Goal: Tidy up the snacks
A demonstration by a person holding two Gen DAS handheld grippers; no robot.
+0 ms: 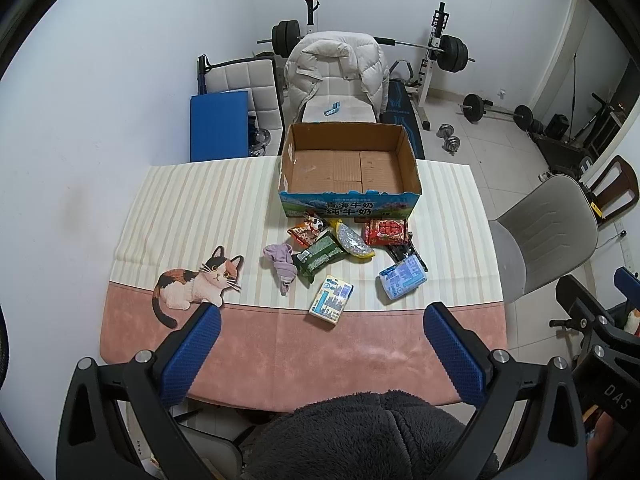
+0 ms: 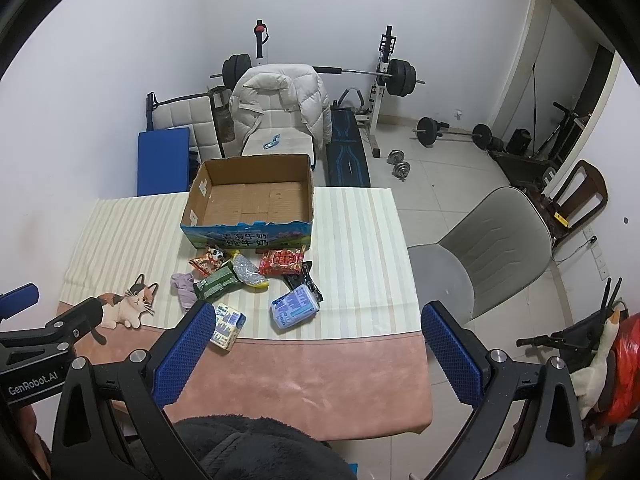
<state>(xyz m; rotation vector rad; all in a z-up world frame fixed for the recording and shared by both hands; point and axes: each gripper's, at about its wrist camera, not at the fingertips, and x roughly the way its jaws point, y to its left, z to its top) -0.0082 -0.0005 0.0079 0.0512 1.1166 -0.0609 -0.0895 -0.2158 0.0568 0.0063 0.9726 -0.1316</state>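
Observation:
An empty cardboard box (image 1: 348,166) (image 2: 252,196) stands at the table's far side. Just in front of it lies a heap of snacks: a green packet (image 1: 318,255) (image 2: 216,282), a red packet (image 1: 385,232) (image 2: 282,262), a silver-yellow pouch (image 1: 352,242) (image 2: 249,271), an orange packet (image 1: 306,230) (image 2: 206,261), a blue-white bag (image 1: 402,278) (image 2: 294,306) and a small white-blue carton (image 1: 331,299) (image 2: 227,326). My left gripper (image 1: 320,316) hovers open above the near table edge. My right gripper (image 2: 318,312) is open too, holding nothing.
A crumpled lilac cloth (image 1: 281,264) lies left of the snacks. The tablecloth (image 1: 200,216) has a cat print (image 1: 198,286). A grey chair (image 2: 488,248) stands right of the table, a jacket-draped chair (image 1: 338,68) behind the box, and weights beyond.

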